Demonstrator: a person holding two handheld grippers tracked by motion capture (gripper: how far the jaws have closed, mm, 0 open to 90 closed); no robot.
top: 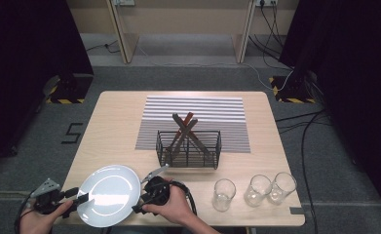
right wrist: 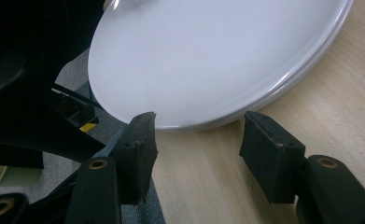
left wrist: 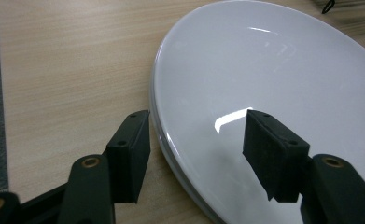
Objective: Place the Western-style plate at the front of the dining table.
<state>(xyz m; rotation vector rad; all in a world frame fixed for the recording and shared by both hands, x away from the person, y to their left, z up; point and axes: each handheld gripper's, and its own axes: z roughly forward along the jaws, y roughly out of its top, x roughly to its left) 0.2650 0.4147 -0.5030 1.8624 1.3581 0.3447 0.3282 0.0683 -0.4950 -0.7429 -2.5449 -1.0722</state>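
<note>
Left gripper (top: 79, 197) is sitting at the plate's near-left rim, jaws spread wide. In the left gripper view (left wrist: 196, 154) one pad is hanging over the bare wood outside the rim and the other over the plate's face, straddling the edge, not clamping. Left hand (top: 42, 217) is gripping the handle at the table's near-left corner, grey three-cornered plate on top.

Right gripper (top: 140, 204) is sitting at the plate's near-right rim, jaws also wide apart. In the right gripper view (right wrist: 198, 140) both pads are lying just short of the rim, over wood, nothing between them. Right hand (top: 171, 207) is wrapping the body, cable looping off to the right.

White plate (top: 109, 195) is lying face up at the table's near-left edge, between the two grippers. It is round, so no real long axis; it is looking oval from the camera angle. Rim is looking doubled in both gripper views (left wrist: 283, 70) (right wrist: 217, 56); cannot tell whether that is a second plate or a moulded edge. Near edge seems to be overhanging the table edge.

Wooden table (top: 110, 122), light grain. Striped mat (top: 198, 109) is lying at centre-back. Black wire rack (top: 189, 148) is standing on the mat's near edge, crossed utensils (top: 185, 127) leaning out of it. Three clear glasses (top: 255, 189) are standing in a row near the right front edge.

Grey carpet floor, cables trailing at right, dark curtains both sides, wooden furniture legs at back.
</note>
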